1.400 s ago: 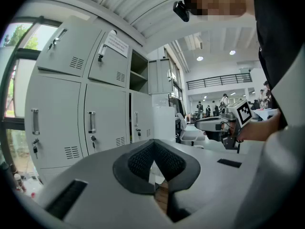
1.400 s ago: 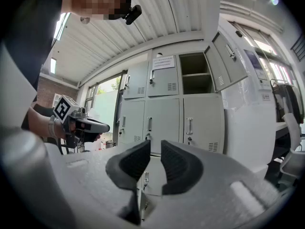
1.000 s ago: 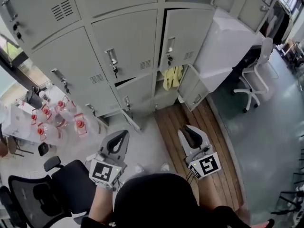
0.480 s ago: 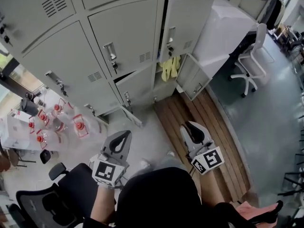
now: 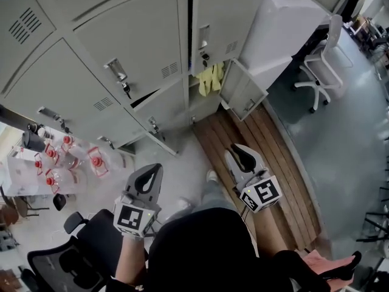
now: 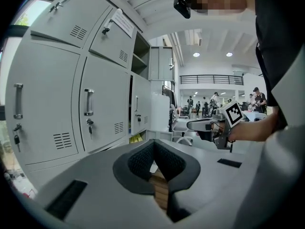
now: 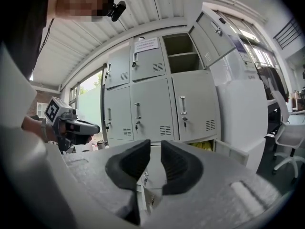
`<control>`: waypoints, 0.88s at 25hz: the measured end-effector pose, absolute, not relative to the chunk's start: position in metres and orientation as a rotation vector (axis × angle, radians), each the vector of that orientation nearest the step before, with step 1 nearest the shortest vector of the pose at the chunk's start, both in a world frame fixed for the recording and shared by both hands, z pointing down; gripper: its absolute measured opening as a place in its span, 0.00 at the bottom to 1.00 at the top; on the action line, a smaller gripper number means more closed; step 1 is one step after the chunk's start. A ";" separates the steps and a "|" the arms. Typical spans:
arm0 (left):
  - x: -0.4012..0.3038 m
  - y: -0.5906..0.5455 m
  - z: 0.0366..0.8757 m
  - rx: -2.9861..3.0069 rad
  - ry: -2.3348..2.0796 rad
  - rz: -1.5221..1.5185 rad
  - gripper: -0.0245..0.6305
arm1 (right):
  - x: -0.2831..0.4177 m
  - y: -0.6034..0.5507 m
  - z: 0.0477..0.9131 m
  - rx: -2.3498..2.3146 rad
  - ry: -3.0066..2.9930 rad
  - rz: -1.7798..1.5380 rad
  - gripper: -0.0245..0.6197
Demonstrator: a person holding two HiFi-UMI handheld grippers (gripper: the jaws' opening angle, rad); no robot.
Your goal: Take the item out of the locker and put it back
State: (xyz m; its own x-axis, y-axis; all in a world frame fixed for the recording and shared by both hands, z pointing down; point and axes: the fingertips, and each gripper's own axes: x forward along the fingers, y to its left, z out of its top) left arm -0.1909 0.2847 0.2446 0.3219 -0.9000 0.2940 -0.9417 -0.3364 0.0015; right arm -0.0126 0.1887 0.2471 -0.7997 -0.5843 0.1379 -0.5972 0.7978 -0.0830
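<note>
A yellow cloth-like item hangs in the low open locker, whose door swings out to the right. It also shows in the left gripper view and in the right gripper view. My left gripper is held well short of the lockers, over the pale floor, its jaws shut tip to tip on nothing. My right gripper hovers over the wooden floor strip, its jaws a narrow slit apart and empty.
The grey locker wall fills the upper left. Another low door stands ajar. A white cabinet and a white chair are at the right. A black office chair is at the lower left, and red-capped bottles stand at the left.
Both grippers have sunk a little and the head view has shifted, so the lockers sit further up and left. The jaws look the same as before.
</note>
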 end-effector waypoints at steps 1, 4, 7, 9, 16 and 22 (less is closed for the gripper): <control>-0.188 0.276 0.246 2.401 -1.699 0.374 0.05 | -0.011 0.179 0.249 0.943 -2.878 0.195 0.14; -0.176 0.249 0.249 2.396 -1.696 0.381 0.05 | -0.004 0.150 0.255 0.938 -2.880 0.215 0.14; -0.162 0.223 0.252 2.390 -1.696 0.406 0.05 | 0.003 0.120 0.265 0.924 -2.881 0.219 0.14; -0.152 0.208 0.256 2.364 -1.708 0.430 0.05 | 0.005 0.100 0.275 0.900 -2.884 0.235 0.14; -0.117 0.160 0.262 2.278 -1.734 0.470 0.05 | 0.005 0.042 0.312 0.788 -2.892 0.285 0.14; -0.108 0.136 0.278 2.247 -1.740 0.573 0.05 | -0.002 0.003 0.347 0.740 -2.879 0.310 0.14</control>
State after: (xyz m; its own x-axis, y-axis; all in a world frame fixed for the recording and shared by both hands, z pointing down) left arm -0.1076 0.1362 0.2779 0.2131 -0.8693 0.4460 -0.9641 -0.2610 -0.0481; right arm -0.0021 0.0033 0.3469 -0.8663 -0.4586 0.1980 -0.4902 0.8566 -0.1609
